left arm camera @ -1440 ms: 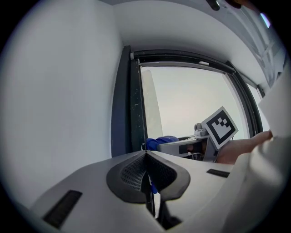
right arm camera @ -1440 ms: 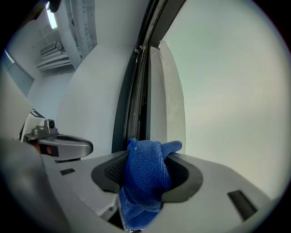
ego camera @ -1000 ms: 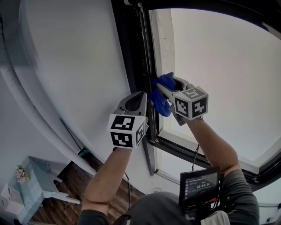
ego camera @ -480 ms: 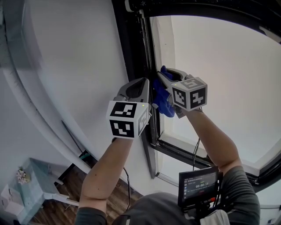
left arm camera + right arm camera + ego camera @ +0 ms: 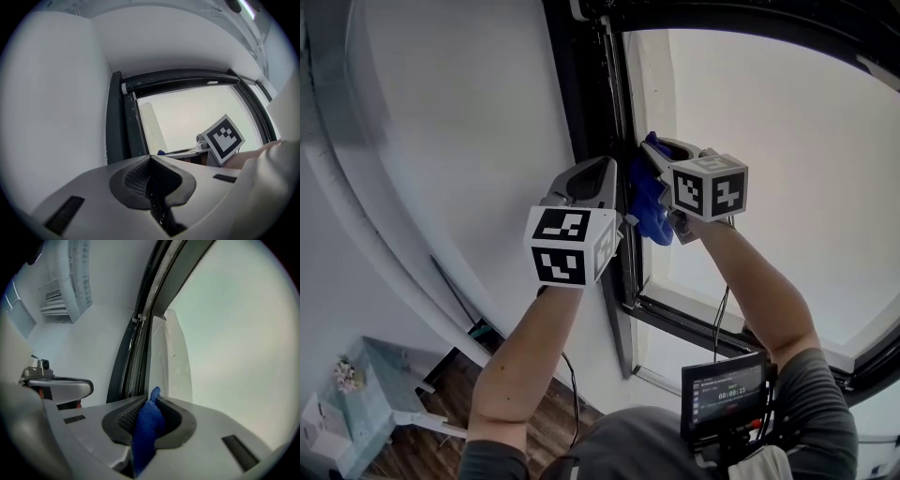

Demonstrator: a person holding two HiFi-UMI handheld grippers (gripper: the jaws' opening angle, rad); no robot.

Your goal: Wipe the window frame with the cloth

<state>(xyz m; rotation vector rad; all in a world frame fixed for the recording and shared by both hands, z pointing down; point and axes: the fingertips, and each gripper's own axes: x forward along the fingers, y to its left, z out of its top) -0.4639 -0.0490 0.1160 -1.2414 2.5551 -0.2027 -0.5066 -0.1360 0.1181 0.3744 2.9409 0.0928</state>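
The dark window frame (image 5: 589, 94) runs up the middle of the head view, with bright glass (image 5: 769, 122) to its right. A blue cloth (image 5: 645, 202) hangs against the frame's inner edge. My right gripper (image 5: 652, 148) is shut on it; its jaws have just been closing and the blue cloth (image 5: 146, 423) is pinched between the pads. My left gripper (image 5: 602, 173) is beside it on the frame's left side, shut with nothing between its jaws (image 5: 150, 158). The left gripper view shows the frame (image 5: 117, 122) ahead and the right gripper's marker cube (image 5: 224, 138).
A pale wall (image 5: 459, 112) lies left of the frame. The frame's lower rail (image 5: 694, 323) crosses under my right arm. A small monitor (image 5: 727, 398) sits at the person's chest. Far below at left are a light table (image 5: 375, 398) and wooden floor.
Both grippers have risen along the frame. The right gripper's jaws went from wide apart around the cloth to shut on it, lifting the cloth with them.
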